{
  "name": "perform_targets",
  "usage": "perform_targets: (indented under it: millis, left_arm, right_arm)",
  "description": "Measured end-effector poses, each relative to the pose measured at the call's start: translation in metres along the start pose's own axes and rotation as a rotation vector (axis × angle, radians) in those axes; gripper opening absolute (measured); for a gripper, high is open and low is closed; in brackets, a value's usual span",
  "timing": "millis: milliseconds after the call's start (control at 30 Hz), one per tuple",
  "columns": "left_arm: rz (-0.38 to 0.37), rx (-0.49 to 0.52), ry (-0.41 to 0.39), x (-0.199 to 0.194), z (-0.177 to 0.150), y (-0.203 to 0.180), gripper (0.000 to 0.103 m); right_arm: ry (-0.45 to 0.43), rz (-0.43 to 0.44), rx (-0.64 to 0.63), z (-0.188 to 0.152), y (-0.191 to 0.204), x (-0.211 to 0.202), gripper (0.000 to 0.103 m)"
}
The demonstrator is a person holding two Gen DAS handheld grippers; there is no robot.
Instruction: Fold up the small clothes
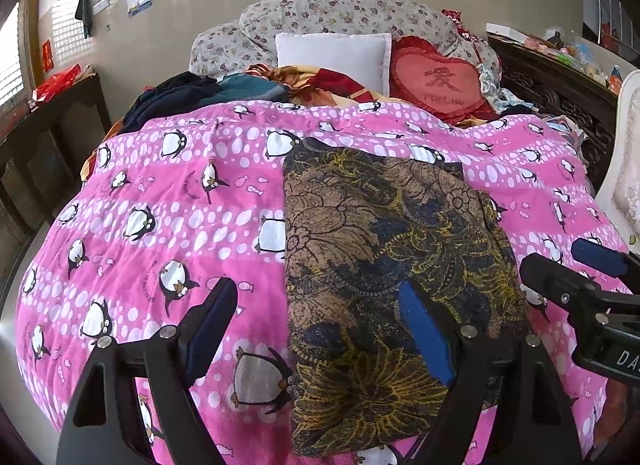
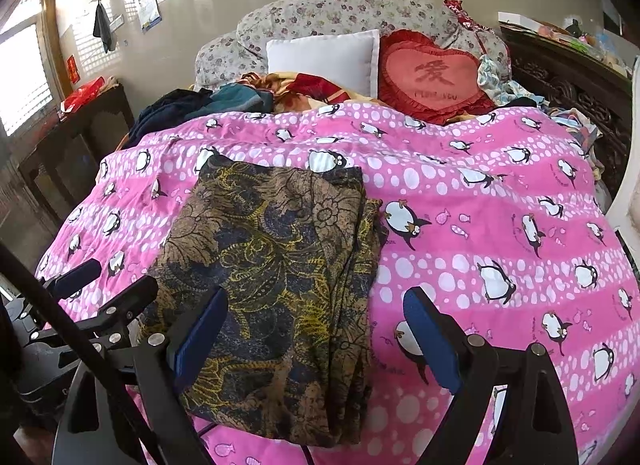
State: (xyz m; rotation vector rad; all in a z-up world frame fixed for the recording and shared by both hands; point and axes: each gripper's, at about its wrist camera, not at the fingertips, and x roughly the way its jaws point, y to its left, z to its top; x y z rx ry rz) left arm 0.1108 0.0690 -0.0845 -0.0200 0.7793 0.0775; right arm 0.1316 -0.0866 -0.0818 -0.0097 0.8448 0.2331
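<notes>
Garment [image 1: 384, 265]: dark brown-and-navy cloth with yellow floral print, folded into a rough rectangle, lying flat on the bed's pink penguin quilt [image 1: 168, 201]. It sits on the near half of the bed, its lower edge close to the foot edge, its far edge well short of the pillows.

Left hand-held gripper [image 1: 324, 329]: jaws wide apart, nothing clamped. Its right blue-padded finger [image 1: 424, 337] is over the garment's near part; its left finger [image 1: 212, 325] is over bare quilt beside the garment's left edge. Whether either pad touches cloth cannot be told.

Right hand-held gripper [image 2: 316, 329]: jaws also spread wide, nothing between the pads. Its left finger [image 2: 200, 337] is over the garment, its right finger [image 2: 432, 341] over quilt just past the garment's right edge. In the left wrist view this gripper shows at the right side of the frame, beside the garment's right edge.

Head end of the bed: white pillow [image 1: 334, 55], red heart-shaped cushion [image 1: 440, 81], floral bedding roll [image 1: 340, 13] behind them. Pile of dark and teal clothes [image 1: 192, 95] lies near the far left corner.
</notes>
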Motion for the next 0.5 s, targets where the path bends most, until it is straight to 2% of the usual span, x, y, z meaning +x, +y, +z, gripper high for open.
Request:
perform_targets:
  millis: [500]
  left_arm:
    - [0.01, -0.003, -0.019, 0.0008, 0.0005, 0.0014, 0.083]
  right_arm:
    - [0.005, 0.004, -0.007, -0.0021, -0.0012, 0.0018, 0.093]
